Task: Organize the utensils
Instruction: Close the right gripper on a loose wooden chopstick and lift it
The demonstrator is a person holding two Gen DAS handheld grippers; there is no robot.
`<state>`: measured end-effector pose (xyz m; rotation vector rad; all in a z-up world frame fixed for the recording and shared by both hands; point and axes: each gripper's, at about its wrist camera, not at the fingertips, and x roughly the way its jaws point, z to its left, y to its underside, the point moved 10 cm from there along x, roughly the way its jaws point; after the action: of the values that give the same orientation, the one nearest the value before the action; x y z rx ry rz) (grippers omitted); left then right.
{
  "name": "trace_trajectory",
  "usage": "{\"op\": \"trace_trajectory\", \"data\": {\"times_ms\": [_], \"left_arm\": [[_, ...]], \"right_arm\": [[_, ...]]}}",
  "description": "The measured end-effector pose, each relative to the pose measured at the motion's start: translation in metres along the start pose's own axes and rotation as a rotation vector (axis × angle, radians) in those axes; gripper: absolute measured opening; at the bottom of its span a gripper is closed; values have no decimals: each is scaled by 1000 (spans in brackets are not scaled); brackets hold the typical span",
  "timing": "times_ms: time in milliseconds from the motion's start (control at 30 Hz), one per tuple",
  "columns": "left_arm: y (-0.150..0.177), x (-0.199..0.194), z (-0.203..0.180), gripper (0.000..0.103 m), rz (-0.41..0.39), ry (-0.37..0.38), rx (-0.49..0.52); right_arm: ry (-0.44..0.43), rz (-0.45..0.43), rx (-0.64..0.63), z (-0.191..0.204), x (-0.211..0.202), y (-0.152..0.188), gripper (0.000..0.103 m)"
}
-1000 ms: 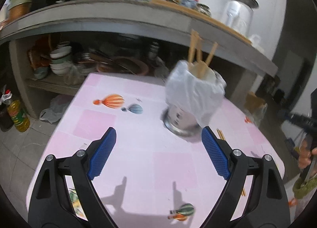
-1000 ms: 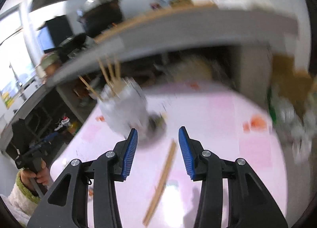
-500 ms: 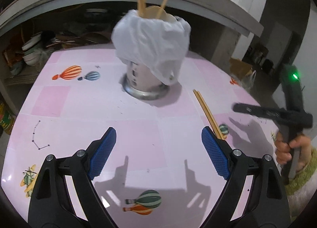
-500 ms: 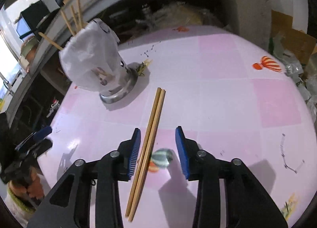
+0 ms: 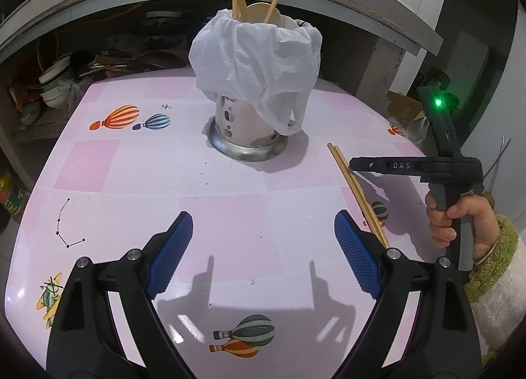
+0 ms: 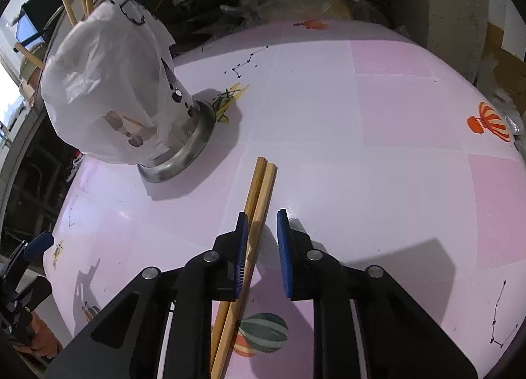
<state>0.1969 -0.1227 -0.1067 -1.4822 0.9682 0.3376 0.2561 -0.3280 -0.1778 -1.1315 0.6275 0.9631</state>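
Right gripper closing around a pair of chopsticks on the pink table.

The right gripper (image 6: 261, 240) is low over the table (image 6: 361, 155), its jaws closing with the two chopsticks (image 6: 259, 188) lying side by side between them; the left pad looks to touch them, the right pad is still apart. The left gripper (image 5: 263, 254) hangs spread wide and empty, near the metal holder (image 5: 243, 125), which is draped in a white plastic bag (image 5: 256, 60) and has more chopsticks standing in it.
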Motion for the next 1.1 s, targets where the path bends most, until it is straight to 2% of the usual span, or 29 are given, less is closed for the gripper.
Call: {"op": "trace_trajectory", "data": {"times_ms": [600,867,1100], "left_arm": [[2,-1,7,84,-6,1,-18],[0,4,2,84,6,5,2],[-12,29,-37,83,41,81,34]], "right_arm": [[61,22,-42,1,11,-6,8],[65,18,2,-21,-14,22,7],[53,-4,70,-42,-35,47,7]]}}
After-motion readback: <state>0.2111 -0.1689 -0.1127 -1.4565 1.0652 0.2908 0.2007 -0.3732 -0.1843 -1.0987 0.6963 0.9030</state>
